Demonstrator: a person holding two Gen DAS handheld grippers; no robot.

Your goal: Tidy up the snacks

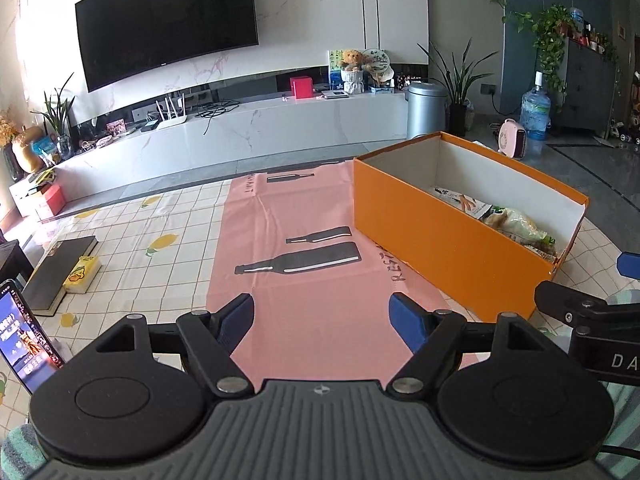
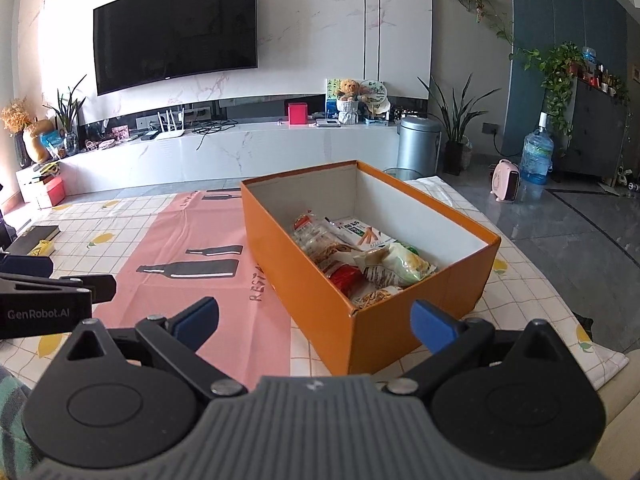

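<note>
Looks nearly done: crinkly plastic snack packets [image 2: 360, 256] piled inside open orange cardboard box [image 2: 384, 320] near table's right edge (none visible loose outside), left gripper [image 1: 322, 320] and right gripper [image 2: 314, 320] both spread, empty.

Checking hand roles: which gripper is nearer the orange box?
Right. The right gripper is open just before the orange box; the left gripper, also open, hangs over the pink cloth beside it.

A dark book [image 1: 60, 270] with a yellow pack [image 1: 82, 275] beside it lies at nine o'clock, a television [image 1: 168, 20] at twelve.
</note>
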